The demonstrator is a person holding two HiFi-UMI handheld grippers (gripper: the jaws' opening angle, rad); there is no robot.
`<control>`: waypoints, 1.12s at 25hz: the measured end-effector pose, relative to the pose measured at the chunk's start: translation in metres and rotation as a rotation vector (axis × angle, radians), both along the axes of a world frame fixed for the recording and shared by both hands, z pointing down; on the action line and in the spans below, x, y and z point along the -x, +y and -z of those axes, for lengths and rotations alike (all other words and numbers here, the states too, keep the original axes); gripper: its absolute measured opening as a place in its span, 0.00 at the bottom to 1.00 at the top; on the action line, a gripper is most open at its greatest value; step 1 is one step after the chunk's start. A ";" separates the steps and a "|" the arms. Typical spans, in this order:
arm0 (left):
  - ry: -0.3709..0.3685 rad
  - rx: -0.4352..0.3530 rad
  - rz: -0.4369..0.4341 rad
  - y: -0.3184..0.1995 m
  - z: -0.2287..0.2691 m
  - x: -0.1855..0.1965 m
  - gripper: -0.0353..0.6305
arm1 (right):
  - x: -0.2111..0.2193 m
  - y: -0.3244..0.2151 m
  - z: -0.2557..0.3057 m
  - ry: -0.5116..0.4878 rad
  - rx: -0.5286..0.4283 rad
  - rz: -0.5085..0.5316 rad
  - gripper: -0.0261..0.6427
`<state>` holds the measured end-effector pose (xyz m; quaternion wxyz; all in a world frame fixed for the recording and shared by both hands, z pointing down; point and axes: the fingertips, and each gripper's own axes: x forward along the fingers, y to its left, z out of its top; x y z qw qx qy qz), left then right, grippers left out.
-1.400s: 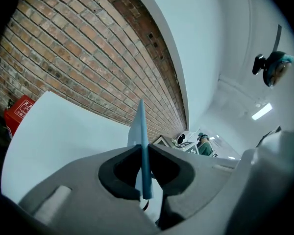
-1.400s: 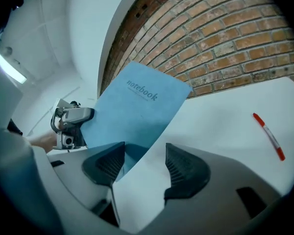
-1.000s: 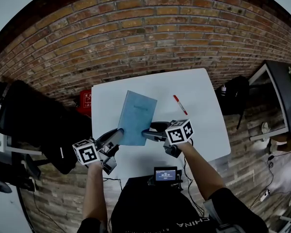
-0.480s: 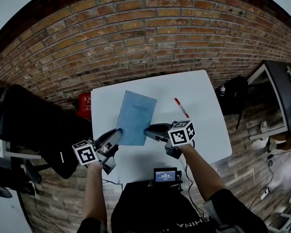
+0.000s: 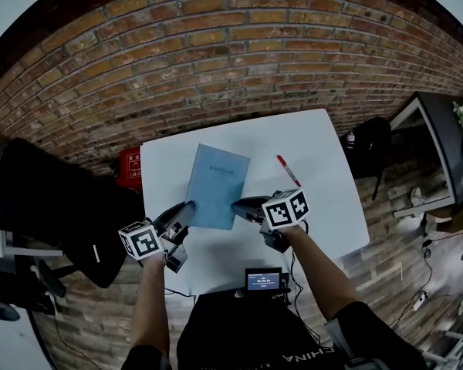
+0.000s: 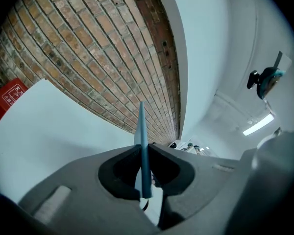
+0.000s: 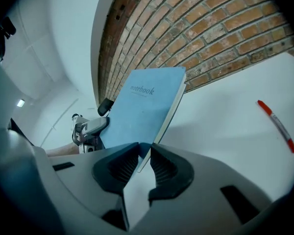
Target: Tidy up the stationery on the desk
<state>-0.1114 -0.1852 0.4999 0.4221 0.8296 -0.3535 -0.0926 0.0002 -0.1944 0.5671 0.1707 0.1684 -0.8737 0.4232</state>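
Left gripper (image 5: 187, 209): clamped on our notebook (image 5: 216, 183), at its near-left corner.
Right gripper (image 5: 238, 206): jaws just closed onto the near-right corner.
Notebook: we see it run lengthwise ahead of both grippers.

The place looks like a small office or studio workroom. An exposed brick wall (image 5: 239, 60) runs behind a plain white bench (image 5: 316, 153), which carries stationery: a blue notebook (image 5: 216, 185) and a red pen (image 5: 288, 170). A black office chair (image 5: 46, 199) stands just beside the bench at the left. A second, dark-topped desk (image 5: 451, 149) with a plant (image 5: 459, 116) stands apart at the right. The floor (image 5: 386, 268) is wood plank, and a strip light (image 6: 257, 126) glows on the white ceiling.
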 end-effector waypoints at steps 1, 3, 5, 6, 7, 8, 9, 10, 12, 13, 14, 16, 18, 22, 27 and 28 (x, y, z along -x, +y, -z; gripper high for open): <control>-0.016 0.004 0.003 -0.003 -0.006 0.001 0.13 | -0.001 -0.002 -0.003 0.020 0.002 -0.008 0.16; -0.056 0.012 0.004 -0.009 -0.018 0.001 0.13 | -0.002 -0.006 -0.008 0.065 0.004 -0.028 0.14; -0.097 0.016 0.001 -0.015 -0.027 -0.001 0.13 | -0.004 -0.010 -0.016 0.108 0.003 -0.043 0.14; -0.121 0.017 -0.001 -0.018 -0.032 -0.003 0.13 | -0.005 -0.012 -0.020 0.125 0.004 -0.051 0.14; -0.146 0.018 -0.003 -0.021 -0.036 -0.004 0.13 | -0.006 -0.014 -0.023 0.138 0.006 -0.060 0.14; -0.167 0.022 -0.006 -0.023 -0.040 -0.005 0.13 | -0.007 -0.016 -0.026 0.150 0.009 -0.069 0.14; -0.186 0.029 -0.008 -0.026 -0.045 -0.005 0.13 | -0.007 -0.018 -0.030 0.162 0.013 -0.077 0.14; -0.203 0.037 -0.009 -0.028 -0.050 -0.005 0.13 | -0.007 -0.020 -0.033 0.174 0.017 -0.082 0.14; -0.236 0.056 -0.001 -0.033 -0.060 -0.003 0.13 | -0.006 -0.024 -0.039 0.196 0.024 -0.090 0.13; -0.249 0.066 0.006 -0.035 -0.065 -0.002 0.13 | -0.006 -0.026 -0.042 0.206 0.028 -0.093 0.13; -0.259 0.076 0.014 -0.038 -0.070 -0.001 0.13 | -0.005 -0.028 -0.045 0.215 0.032 -0.096 0.13; -0.267 0.103 0.030 -0.043 -0.079 0.003 0.13 | -0.003 -0.032 -0.050 0.229 0.042 -0.101 0.13; -0.278 0.141 0.051 -0.047 -0.088 0.008 0.13 | 0.002 -0.036 -0.054 0.239 0.053 -0.100 0.13; -0.313 0.230 0.089 -0.053 -0.105 0.019 0.14 | 0.013 -0.044 -0.062 0.260 0.071 -0.087 0.13; -0.330 0.315 0.130 -0.056 -0.125 0.032 0.14 | 0.026 -0.050 -0.074 0.287 0.089 -0.066 0.13; -0.337 0.328 0.134 -0.056 -0.129 0.033 0.15 | 0.027 -0.051 -0.077 0.293 0.092 -0.064 0.13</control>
